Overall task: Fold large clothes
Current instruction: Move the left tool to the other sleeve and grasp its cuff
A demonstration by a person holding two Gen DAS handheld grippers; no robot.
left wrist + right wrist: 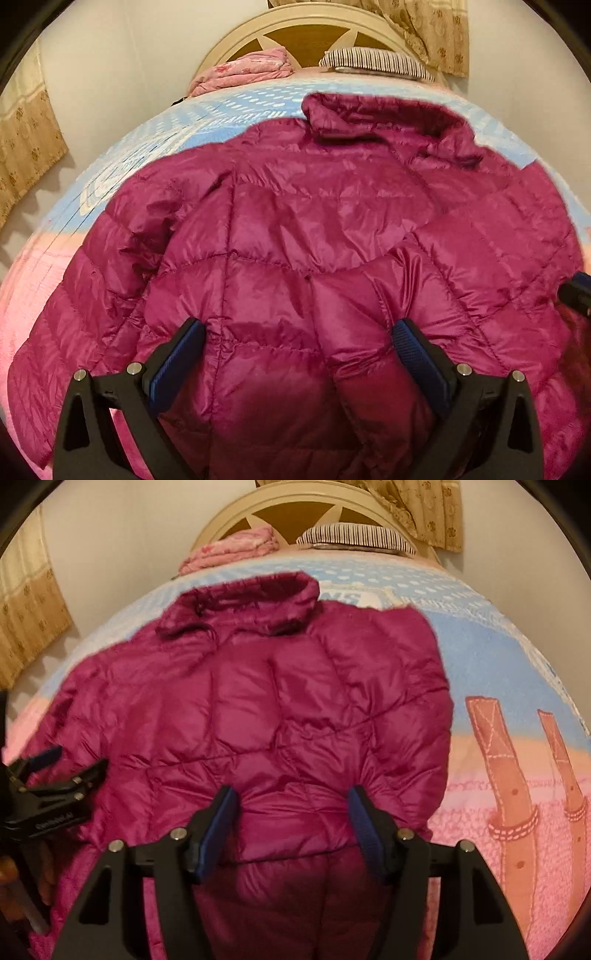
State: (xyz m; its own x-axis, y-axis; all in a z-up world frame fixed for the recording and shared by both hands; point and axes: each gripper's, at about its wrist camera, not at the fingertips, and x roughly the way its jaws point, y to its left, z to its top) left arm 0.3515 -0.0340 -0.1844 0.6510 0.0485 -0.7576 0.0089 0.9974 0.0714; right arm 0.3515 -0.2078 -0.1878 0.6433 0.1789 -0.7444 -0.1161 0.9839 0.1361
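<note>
Magenta puffer jacket (295,240) lies between both spread grippers: left gripper (299,338) wide open, right gripper (293,805) apparently bunching fabric, unclenched. Bedspread (480,657) lettering unreadable.

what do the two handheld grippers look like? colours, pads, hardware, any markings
Both match. The left gripper and right gripper have matte black angular frames with triangular cut-outs, silver round bolt heads at the pivots, and two black fingers faced with ribbed dark-blue pads. In the right wrist view, the left gripper's side carries small white lettering, too blurred to read. No cables or sleeves are visible.
</note>
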